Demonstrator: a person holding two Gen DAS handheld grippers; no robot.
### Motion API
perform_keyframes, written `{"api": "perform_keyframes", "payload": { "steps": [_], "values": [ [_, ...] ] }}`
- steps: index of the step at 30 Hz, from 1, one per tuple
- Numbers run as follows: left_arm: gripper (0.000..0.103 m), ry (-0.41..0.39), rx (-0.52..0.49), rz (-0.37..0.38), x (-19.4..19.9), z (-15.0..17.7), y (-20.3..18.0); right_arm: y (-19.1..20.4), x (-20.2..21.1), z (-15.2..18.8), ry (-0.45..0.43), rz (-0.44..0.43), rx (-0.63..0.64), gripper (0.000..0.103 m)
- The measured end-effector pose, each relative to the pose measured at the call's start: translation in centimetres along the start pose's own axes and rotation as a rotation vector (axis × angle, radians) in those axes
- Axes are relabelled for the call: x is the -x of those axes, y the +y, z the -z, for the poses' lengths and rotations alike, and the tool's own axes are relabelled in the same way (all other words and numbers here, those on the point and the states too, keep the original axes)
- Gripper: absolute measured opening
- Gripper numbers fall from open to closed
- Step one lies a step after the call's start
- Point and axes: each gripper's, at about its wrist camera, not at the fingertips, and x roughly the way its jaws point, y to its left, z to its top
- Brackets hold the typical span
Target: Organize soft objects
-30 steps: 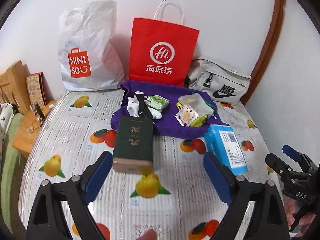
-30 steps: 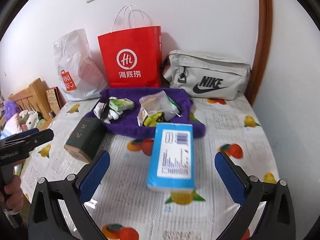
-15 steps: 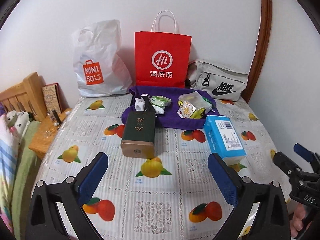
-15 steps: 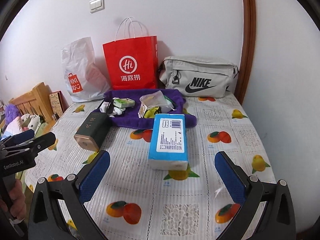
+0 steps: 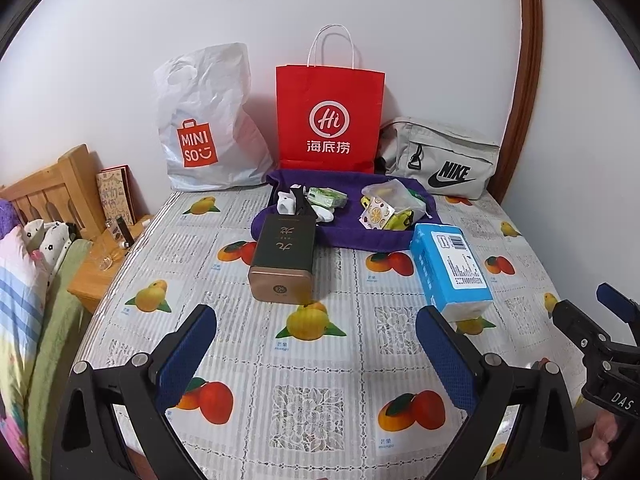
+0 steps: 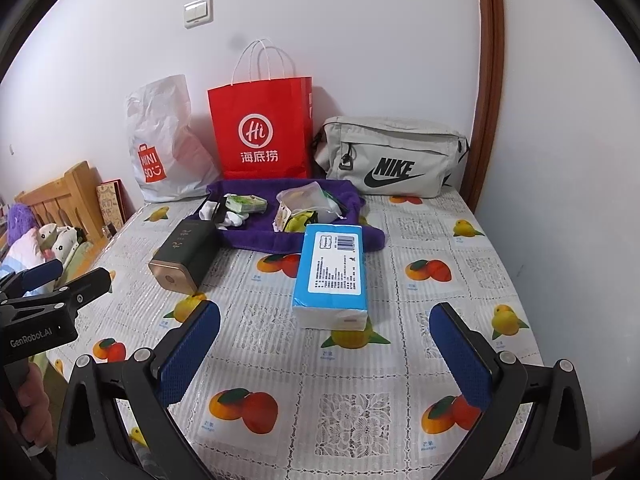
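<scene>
Left wrist view shows more of the scene than a second ago: both the left gripper (image 5: 316, 340) and the right gripper (image 6: 324, 340) have drawn back toward the near edge, jaws spread and empty. That withdrawal fits either surveying or finishing. Socks (image 5: 320, 212) and snack pouches (image 5: 386, 212) lie on the purple towel (image 5: 344, 236); the blue tissue pack (image 6: 332, 268) and green box (image 5: 282, 256) sit on the fruit-print worktop (image 5: 304, 396) against a white wall, with a bed at left.
</scene>
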Motion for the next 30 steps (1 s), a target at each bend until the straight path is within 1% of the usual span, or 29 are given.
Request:
{"api": "perform_keyframes", "payload": {
  "steps": [5,19,30],
  "values": [
    [0.101,0.000,-0.003,-0.002,0.14,0.07,0.00,0.19,0.27,0.19,-0.001,-0.013,0.004,0.103],
    [0.101,-0.004,-0.018,0.005,0.58,0.29,-0.29,0.21,0.73,0.39,-0.006,-0.017,0.009,0.103],
    [0.101,-0.004,-0.024,-0.004,0.71,0.20,-0.43,0.29,0.71,0.54,-0.003,-0.019,0.016,0.103]
  ]
}}
